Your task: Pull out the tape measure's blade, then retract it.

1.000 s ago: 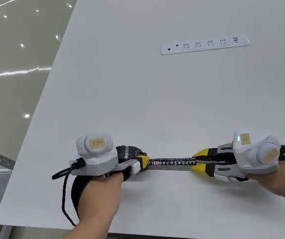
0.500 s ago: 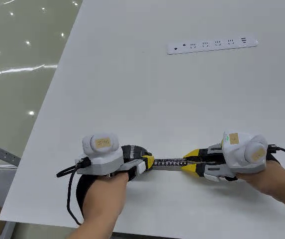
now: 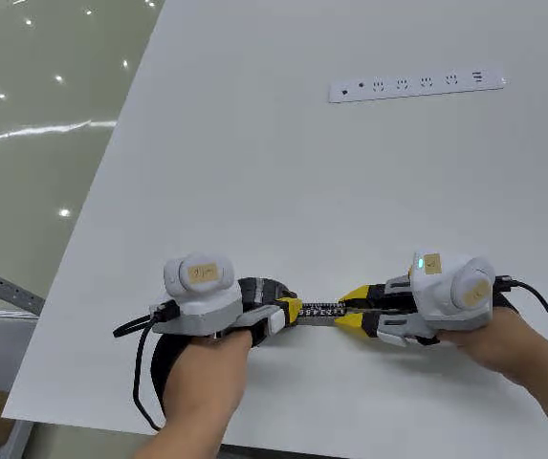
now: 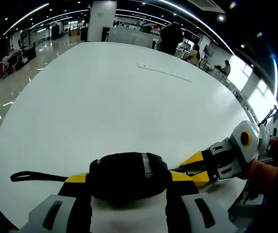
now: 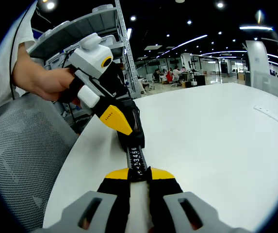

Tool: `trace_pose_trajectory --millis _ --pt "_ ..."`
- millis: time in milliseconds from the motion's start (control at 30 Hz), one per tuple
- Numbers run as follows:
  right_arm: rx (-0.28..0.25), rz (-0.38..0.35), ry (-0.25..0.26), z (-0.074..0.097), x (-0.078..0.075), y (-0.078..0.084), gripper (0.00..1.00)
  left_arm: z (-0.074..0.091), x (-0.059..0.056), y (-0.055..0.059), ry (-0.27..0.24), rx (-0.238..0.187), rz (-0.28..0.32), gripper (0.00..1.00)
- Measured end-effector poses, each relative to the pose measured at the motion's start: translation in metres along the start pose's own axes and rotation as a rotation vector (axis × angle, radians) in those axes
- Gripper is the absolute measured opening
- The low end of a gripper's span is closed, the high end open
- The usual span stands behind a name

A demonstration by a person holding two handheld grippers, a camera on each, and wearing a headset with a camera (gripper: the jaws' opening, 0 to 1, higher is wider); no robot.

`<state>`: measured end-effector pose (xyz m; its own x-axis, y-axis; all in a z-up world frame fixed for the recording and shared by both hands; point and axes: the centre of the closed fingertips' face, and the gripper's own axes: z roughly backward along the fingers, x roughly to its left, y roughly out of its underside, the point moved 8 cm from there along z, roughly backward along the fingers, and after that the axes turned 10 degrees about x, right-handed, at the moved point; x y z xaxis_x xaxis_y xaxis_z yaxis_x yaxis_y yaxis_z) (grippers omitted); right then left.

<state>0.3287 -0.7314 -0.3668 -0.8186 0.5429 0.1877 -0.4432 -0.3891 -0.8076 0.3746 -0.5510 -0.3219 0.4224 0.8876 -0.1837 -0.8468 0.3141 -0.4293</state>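
Tape measure [image 3: 259, 296] held between two handheld grippers near the front edge of a white tabletop [image 3: 302, 172].
Left gripper [image 3: 283, 311] closed around its black case, yellow-tipped jaws on either side; right gripper [image 3: 352, 308] pinched tight on the end of the blade [image 3: 319, 311], a short numbered stretch drawn out between them. Farther back, a white power strip [image 3: 417, 86].
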Motion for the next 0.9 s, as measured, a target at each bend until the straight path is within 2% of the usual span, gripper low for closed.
trace_pose_trajectory --millis 533,900 --pt "-0.005 -0.009 0.005 -0.0028 0.0029 -0.0009 0.12 0.0003 0.0008 0.0001 0.010 -0.007 0.005 0.59" --pt "0.009 0.022 0.023 -0.0031 0.0027 -0.0015 0.12 -0.0006 -0.0024 0.0009 -0.019 -0.036 0.009 0.61"
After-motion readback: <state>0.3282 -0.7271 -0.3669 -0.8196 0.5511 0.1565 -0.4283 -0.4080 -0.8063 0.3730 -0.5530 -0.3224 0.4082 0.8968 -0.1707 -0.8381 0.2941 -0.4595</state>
